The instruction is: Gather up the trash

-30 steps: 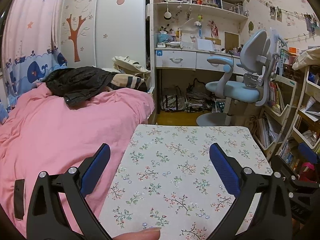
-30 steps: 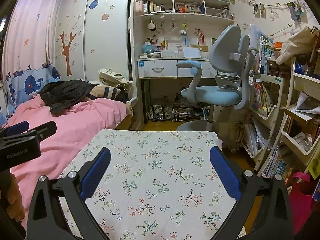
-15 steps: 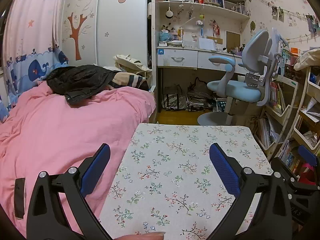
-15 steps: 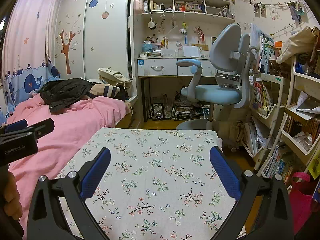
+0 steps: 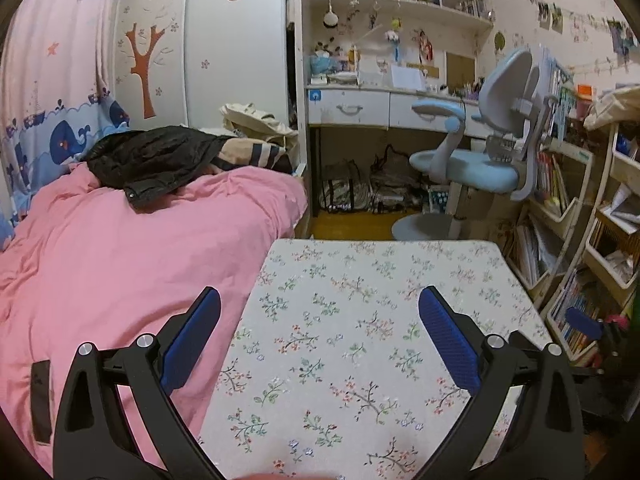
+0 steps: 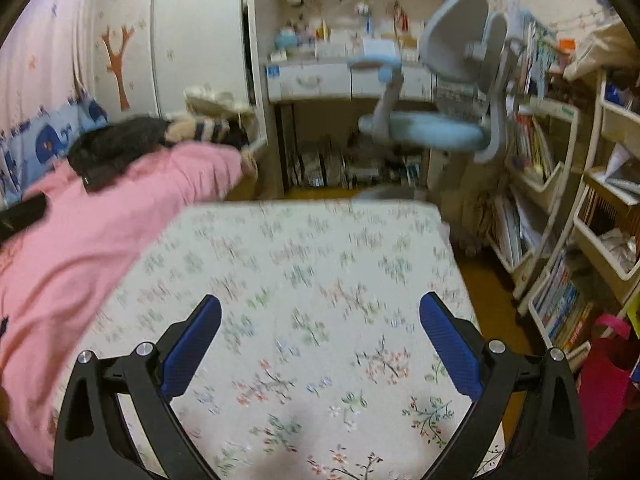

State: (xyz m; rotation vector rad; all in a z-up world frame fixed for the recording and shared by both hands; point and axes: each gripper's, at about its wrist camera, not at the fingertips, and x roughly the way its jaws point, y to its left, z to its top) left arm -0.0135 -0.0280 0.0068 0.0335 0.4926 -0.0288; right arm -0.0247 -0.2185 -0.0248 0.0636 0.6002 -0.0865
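Both the left gripper (image 5: 319,334) and the right gripper (image 6: 320,336) stand wide open and hold nothing. Ahead lies only the flower-printed tablecloth (image 5: 384,304) (right view blurred); no trash shows, so direction probably cannot be judged.

The right gripper (image 6: 320,336) is hovering over a floral tablecloth (image 6: 304,264), its blue-padded jaws standing wide apart with nothing between them. The picture is smearing with motion blur (especially the far half). A pink duvet (image 6: 100,216) is lying just left of the table, and a blue desk chair (image 6: 436,128) is standing beyond.
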